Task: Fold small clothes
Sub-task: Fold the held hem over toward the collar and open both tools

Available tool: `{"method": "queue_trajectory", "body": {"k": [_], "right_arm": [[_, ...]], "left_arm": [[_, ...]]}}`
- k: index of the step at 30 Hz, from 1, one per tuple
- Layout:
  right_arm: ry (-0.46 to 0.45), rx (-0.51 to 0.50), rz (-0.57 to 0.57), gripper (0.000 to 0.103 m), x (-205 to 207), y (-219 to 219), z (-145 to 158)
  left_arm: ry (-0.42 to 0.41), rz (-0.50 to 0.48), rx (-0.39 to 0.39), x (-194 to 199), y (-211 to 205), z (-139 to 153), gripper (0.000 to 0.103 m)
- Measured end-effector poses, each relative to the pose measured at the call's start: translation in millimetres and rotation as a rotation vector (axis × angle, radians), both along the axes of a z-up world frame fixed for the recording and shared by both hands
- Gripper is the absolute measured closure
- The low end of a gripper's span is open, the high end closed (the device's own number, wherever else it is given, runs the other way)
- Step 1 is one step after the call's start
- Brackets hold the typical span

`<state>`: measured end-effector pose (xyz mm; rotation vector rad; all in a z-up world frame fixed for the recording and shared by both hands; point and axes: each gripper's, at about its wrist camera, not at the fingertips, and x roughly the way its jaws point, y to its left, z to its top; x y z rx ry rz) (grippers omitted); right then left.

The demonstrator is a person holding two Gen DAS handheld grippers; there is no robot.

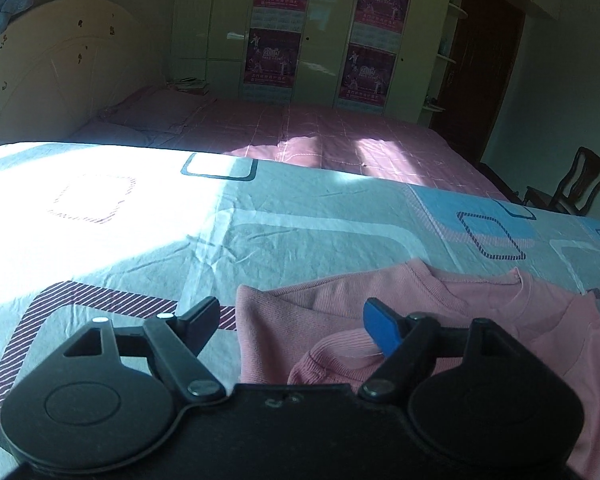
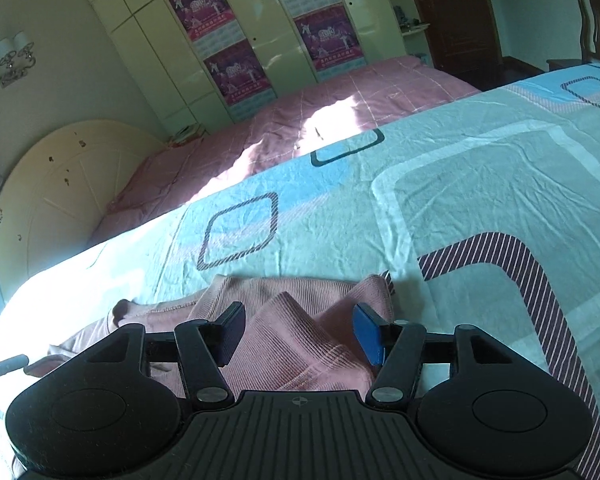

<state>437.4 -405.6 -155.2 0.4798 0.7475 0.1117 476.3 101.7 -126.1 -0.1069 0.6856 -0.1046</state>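
1. Here the small pink ribbed knit top (image 1: 452, 312) lies on the grey and blue patterned bed sheet (image 1: 300, 216), in the lower right of the left wrist view.
2. The left gripper (image 1: 296, 326) is spread wide and holds nothing.
3. The right gripper (image 2: 300, 330) is also wide open, with the cloth between its fingers but not pinched.
4. The sleeves seem folded in; the folding of the body probably remains.

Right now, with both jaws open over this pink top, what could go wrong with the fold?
1. The pink top has sleeves folded over its body, so the left gripper might pinch several layers at once.
2. The right gripper straddles a raised ridge in the fabric; closing there could bunch the fold.
3. The bedsheet is wrinkled and may get caught too.
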Motion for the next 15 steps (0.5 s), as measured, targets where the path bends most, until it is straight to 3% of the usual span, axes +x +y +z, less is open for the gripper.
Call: {"method": "queue_trajectory", "body": {"k": [4,8,10,15], "right_arm": [[0.023,-0.029,0.04,0.044,4,2,-4],[0.061,-0.044,0.08,0.044,12,7,-16],[0.081,-0.054,0.108,0.044,16,12,-23],[0.092,-0.087,0.16,0.044,22,15,-34]], "left_arm": [[0.0,-0.049,-0.014,1,0,4,0.022],[0.055,-0.137,0.062,12,-25,-16,0.022],[0.074,-0.169,0.075,21,-36,-27,0.027],[0.126,-0.231,0.107,40,-50,-52,0.058]]}}
